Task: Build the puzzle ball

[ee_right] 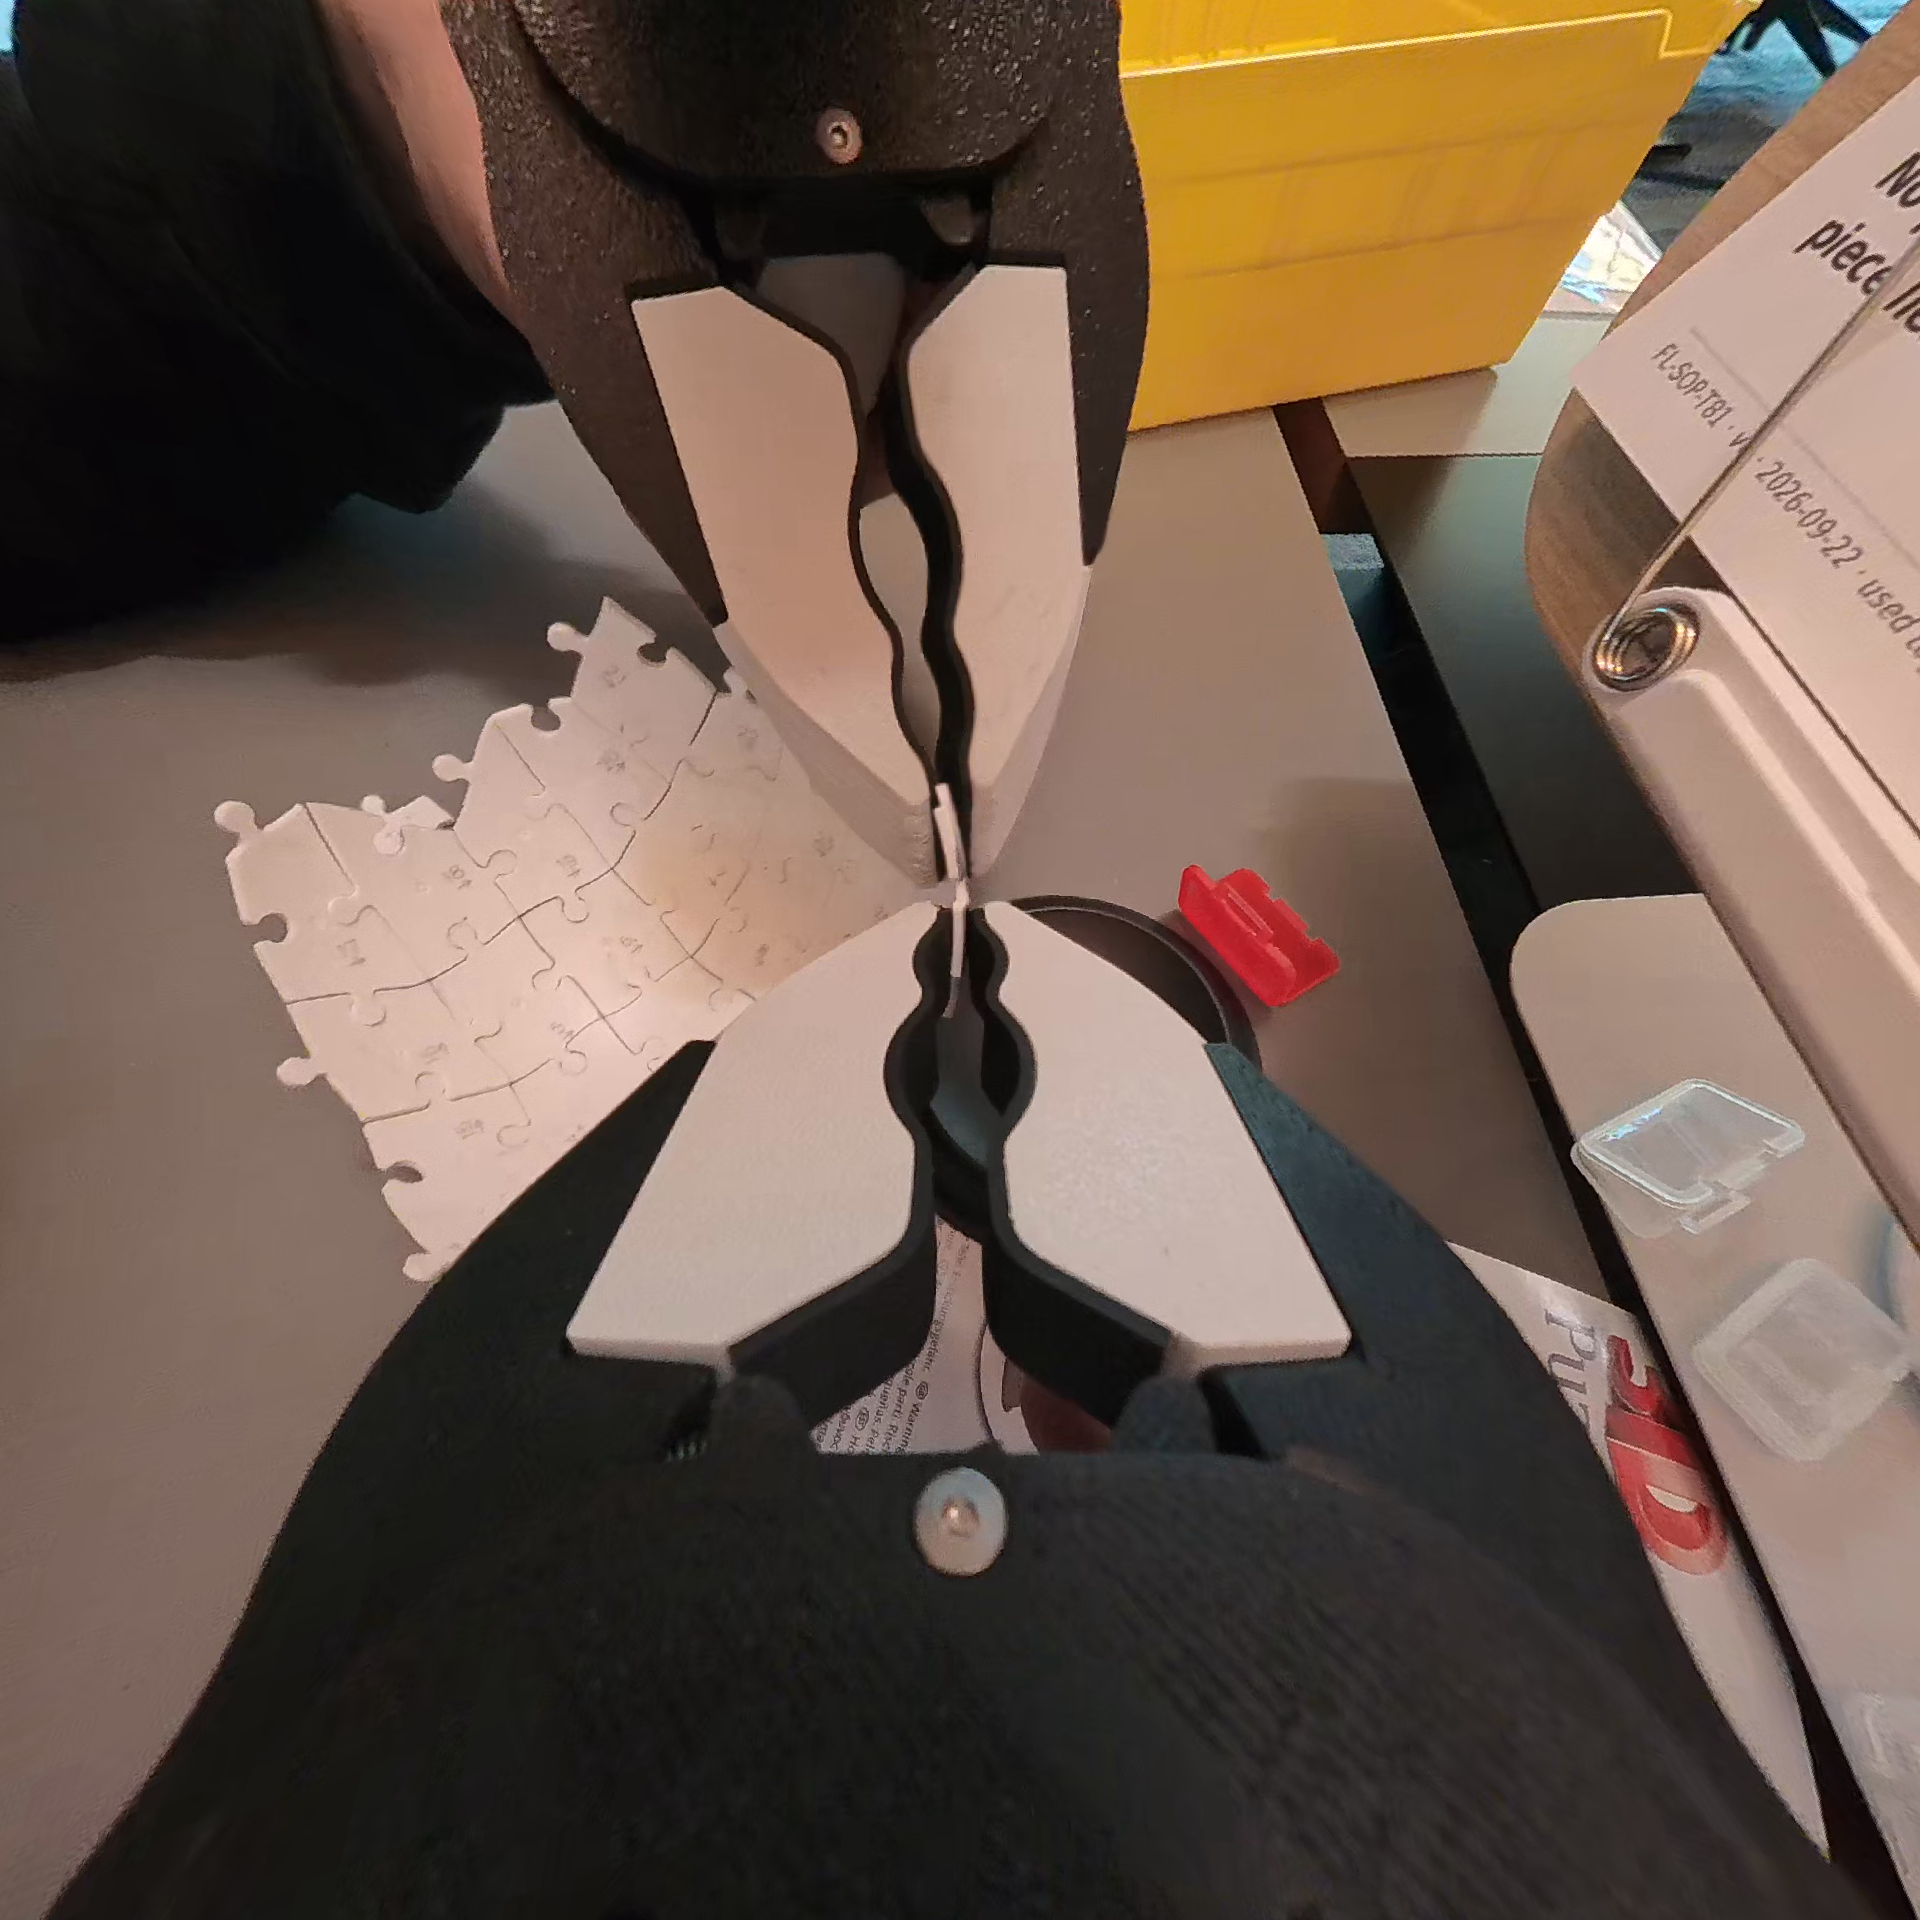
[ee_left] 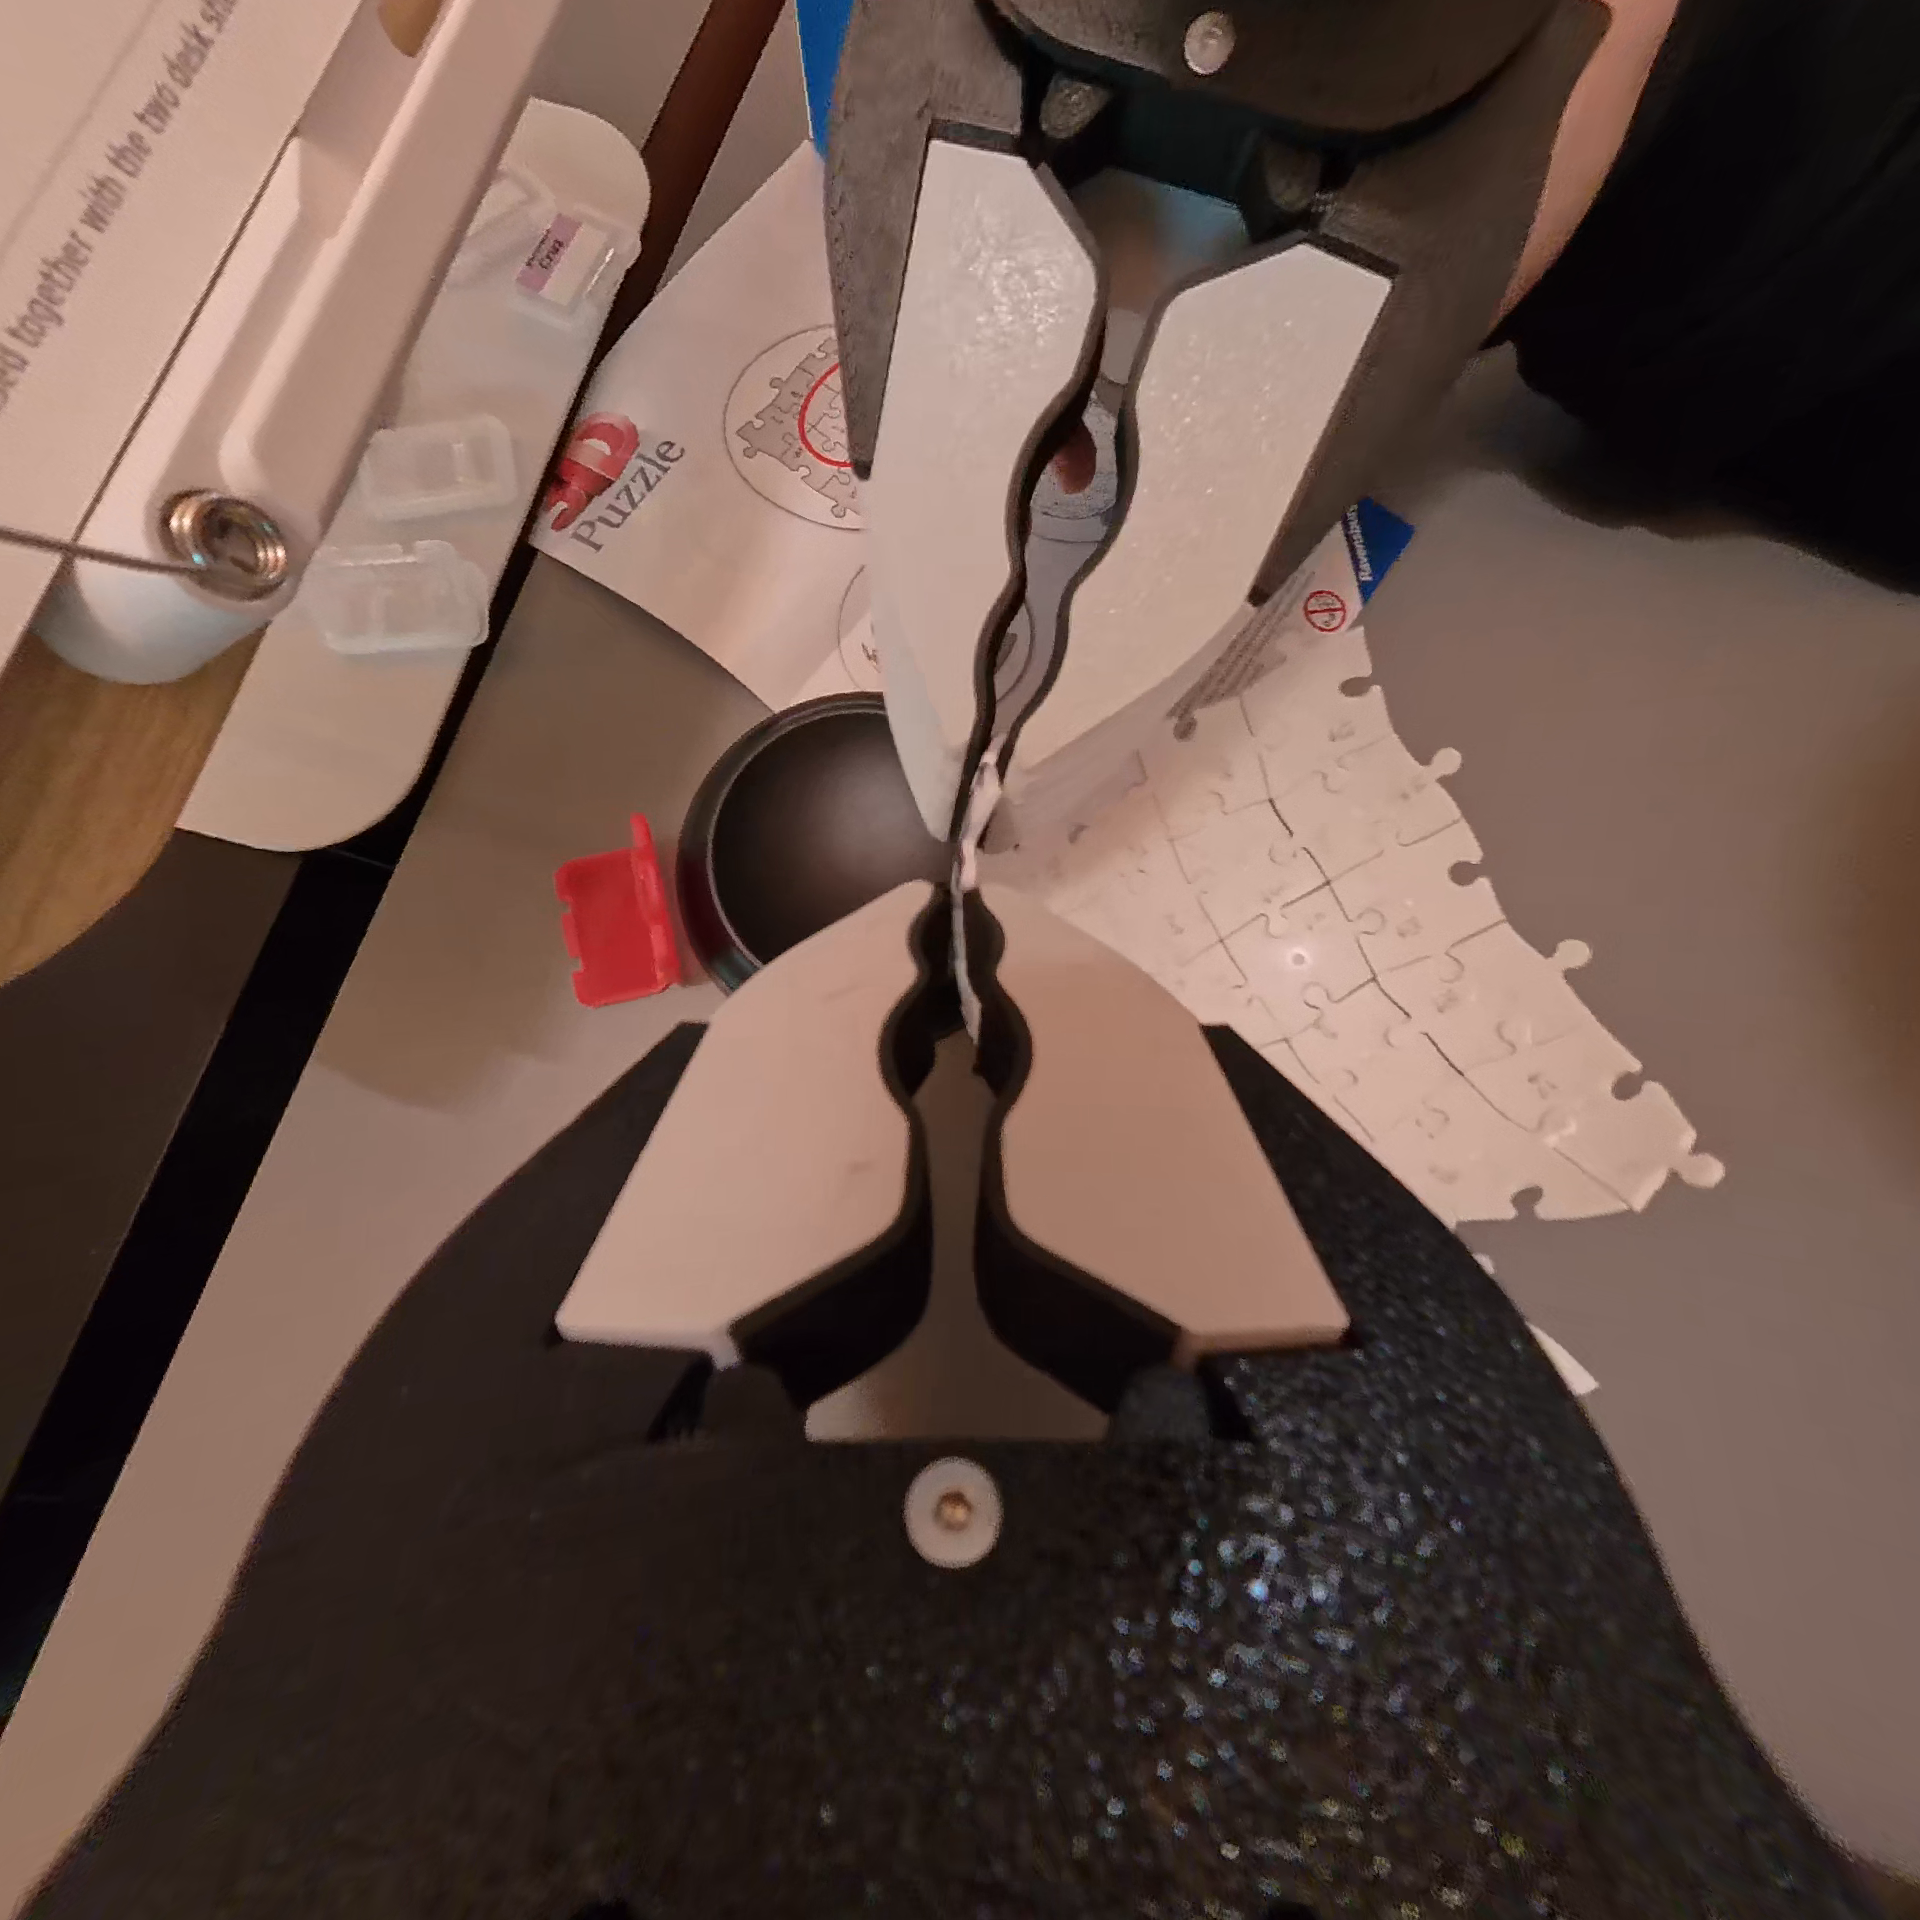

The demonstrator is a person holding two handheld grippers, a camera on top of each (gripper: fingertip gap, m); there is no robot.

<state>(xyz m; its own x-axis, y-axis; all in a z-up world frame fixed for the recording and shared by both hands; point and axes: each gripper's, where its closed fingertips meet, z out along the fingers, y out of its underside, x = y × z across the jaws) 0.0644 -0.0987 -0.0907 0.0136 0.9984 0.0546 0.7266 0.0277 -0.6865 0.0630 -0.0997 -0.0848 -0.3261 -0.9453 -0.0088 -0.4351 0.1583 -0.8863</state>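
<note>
1. A curved sheet of joined white pieces (ee_right: 499, 935) lies flat on the grey table (ee_right: 135, 1351); it is judged only part of the ball, with most of the build left.
2. The left gripper (ee_left: 956, 935) and the right gripper (ee_right: 956, 925) meet tip to tip, each with jaws nearly closed on a thin white piece (ee_right: 951, 831); whether one piece or two cannot be told.
3. A black cup (ee_left: 821, 821) and a red clip (ee_left: 613, 925) sit just beside the tips.
4. Open room is seen near the sheet's knobbed edge; a white stand (ee_right: 1766, 790) and a yellow bin (ee_right: 1351, 229) crowd the other side.
</note>
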